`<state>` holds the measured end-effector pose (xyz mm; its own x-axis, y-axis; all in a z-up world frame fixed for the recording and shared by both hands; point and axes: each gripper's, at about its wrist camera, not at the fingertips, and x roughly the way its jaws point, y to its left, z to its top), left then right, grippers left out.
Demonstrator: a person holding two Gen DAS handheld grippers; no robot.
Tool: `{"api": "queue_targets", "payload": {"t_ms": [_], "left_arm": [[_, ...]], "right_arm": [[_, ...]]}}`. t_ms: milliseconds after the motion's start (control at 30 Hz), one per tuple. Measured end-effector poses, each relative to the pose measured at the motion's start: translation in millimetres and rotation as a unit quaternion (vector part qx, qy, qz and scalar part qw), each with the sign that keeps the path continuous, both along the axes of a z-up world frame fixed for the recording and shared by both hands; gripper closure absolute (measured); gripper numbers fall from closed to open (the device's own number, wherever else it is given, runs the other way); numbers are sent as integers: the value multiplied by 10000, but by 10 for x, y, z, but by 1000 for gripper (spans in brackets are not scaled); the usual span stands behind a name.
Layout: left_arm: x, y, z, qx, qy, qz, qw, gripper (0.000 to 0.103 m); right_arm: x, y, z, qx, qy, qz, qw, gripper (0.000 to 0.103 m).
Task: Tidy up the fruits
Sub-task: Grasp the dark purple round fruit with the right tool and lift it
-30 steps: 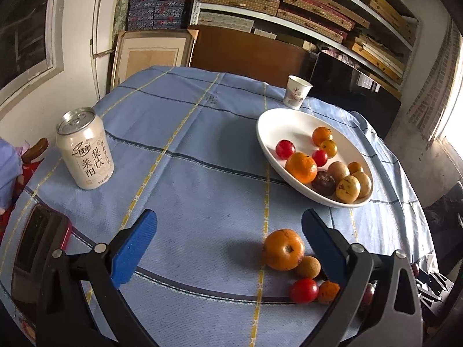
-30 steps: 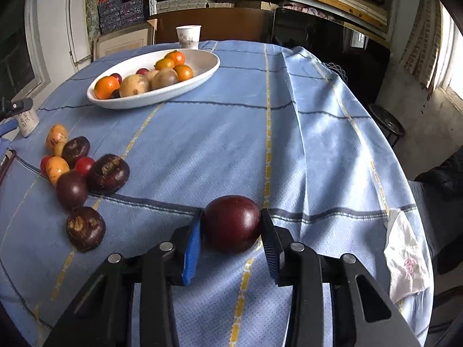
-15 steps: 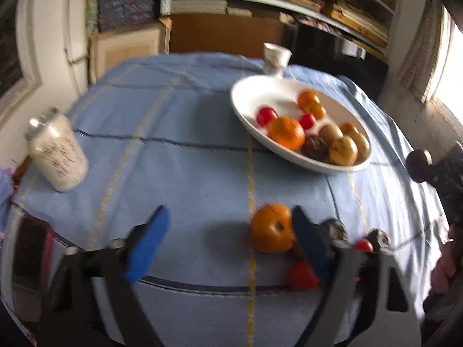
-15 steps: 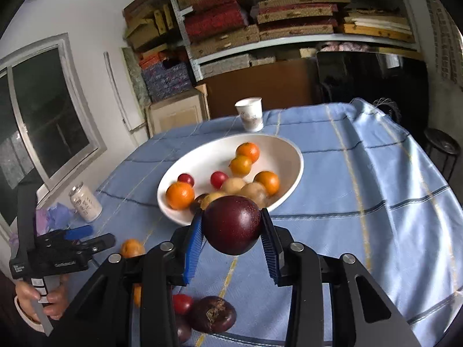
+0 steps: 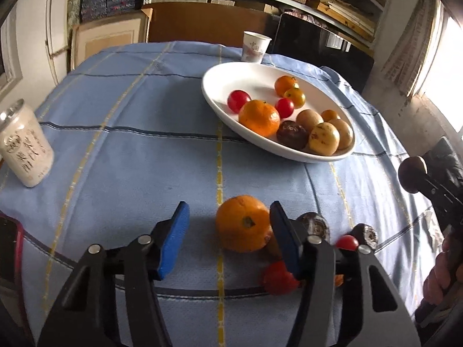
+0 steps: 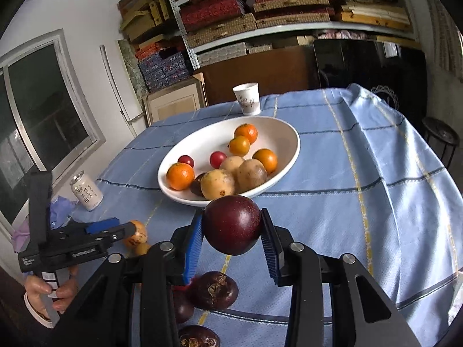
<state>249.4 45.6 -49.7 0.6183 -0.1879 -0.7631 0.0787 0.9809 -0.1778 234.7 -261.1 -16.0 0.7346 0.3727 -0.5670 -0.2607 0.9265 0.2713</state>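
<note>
A large orange (image 5: pixel 243 222) lies on the blue cloth between the blue pads of my left gripper (image 5: pixel 229 211). Its jaws are closing: the right pad is at the orange's side, the left pad is still apart from it. My right gripper (image 6: pixel 231 216) is shut on a dark purple round fruit (image 6: pixel 231 228), held above the cloth just in front of the white oval plate (image 6: pixel 289 133). The plate (image 5: pixel 220 86) holds several oranges, small tomatoes and brownish fruits. Loose tomatoes (image 5: pixel 277 277) and dark fruits (image 5: pixel 314 224) lie right of the orange.
A drink can (image 5: pixel 24 147) stands at the left, and a paper cup (image 5: pixel 256 46) stands behind the plate. A red-cased phone (image 5: pixel 8 248) lies at the near left edge. More dark fruits (image 6: pixel 214 289) lie under my right gripper. Shelves and boards stand behind the table.
The left jaws have narrowed around the orange as the gripper came down closer to it. The right gripper has lifted the purple fruit off the cloth and now faces the plate.
</note>
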Motion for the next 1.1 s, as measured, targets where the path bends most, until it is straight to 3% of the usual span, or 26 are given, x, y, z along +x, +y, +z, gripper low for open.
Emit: {"api": "queue_targets", "payload": {"t_ms": [367, 600, 1100], "left_arm": [[74, -111, -117, 135, 163, -129, 9997, 49], [83, -97, -130, -42, 189, -199, 9996, 59], [29, -87, -85, 59, 79, -101, 9999, 60]], "right_arm": [[4, 8, -16, -67, 47, 18, 10000, 64], [25, 5, -49, -86, 108, 23, 9999, 64], [1, 1, -29, -111, 13, -7, 9999, 64]]}}
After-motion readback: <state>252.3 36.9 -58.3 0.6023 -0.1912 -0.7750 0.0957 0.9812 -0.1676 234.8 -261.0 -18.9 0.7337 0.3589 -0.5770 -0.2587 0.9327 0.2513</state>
